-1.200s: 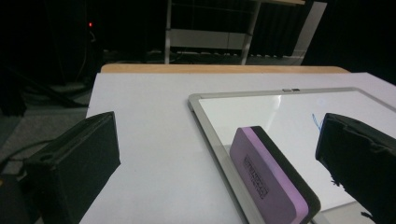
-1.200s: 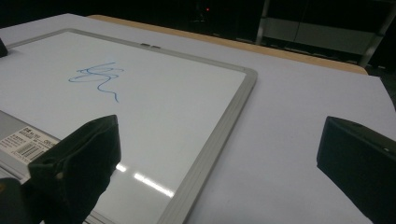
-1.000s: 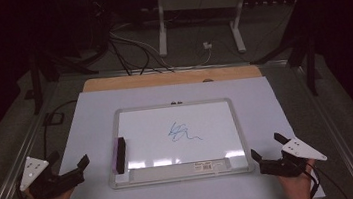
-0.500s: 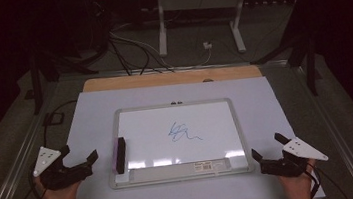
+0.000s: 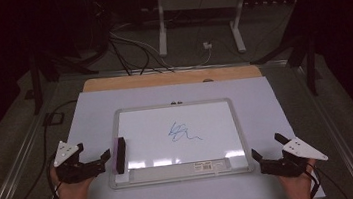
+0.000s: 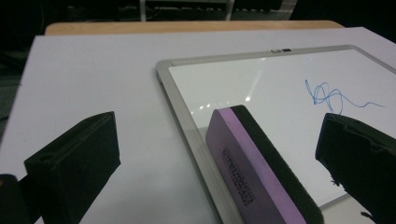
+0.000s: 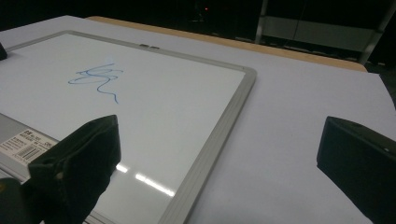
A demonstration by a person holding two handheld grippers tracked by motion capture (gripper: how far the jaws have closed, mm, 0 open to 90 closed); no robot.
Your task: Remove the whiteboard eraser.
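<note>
Eraser [image 6: 254,163] first: we see its purple body and black felt standing on edge at the left rim of the whiteboard [image 5: 116,117], with our left hand-held gripper [image 5: 104,158] just beside it. In the left gripper view the eraser sits between the two black jaws, which stand wide apart and touch nothing, so this gripper is released. We judge the step in hand to be the approach for picking up the eraser, presumably to wipe the blue scribble [image 5: 182,132] near the middle of the board. The next move calls for bringing the jaws forward around the eraser's flat sides and closing on it squarely, since it is narrow, upright and could tip over against the frame.

Our right hand-held gripper [image 5: 261,160] rests on the white worktop [image 5: 90,109] off the board's near right corner, jaws spread and empty.

Print runs along the eraser's purple side, too small for us to read. A barcode sticker [image 7: 23,142] lies on the board's lower tray; its text is also illegible.
</note>
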